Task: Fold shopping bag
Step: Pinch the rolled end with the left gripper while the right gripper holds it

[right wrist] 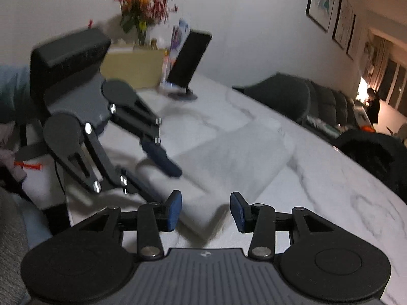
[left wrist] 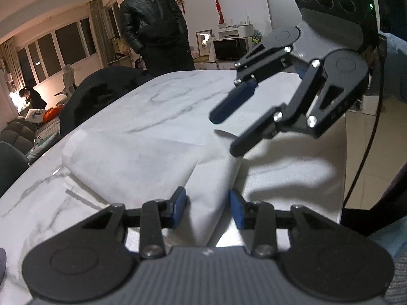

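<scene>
White non-woven shopping bag, apparently folded flat near table edge: light, limp; grip a fold edge. Left gripper and right gripper gape empty.

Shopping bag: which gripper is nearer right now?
Left, by a little. The left gripper has its open fingers straddling a raised fold of the shopping bag. The right gripper hovers open just above the bag's edge.

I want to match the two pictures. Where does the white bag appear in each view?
Left wrist view: the bag lies centre-left on the table, reaching the left gripper.
Right wrist view: the bag lies in the centre, ahead of the right gripper.
Shared landmark: the dark coat at the table's far edge.
</scene>
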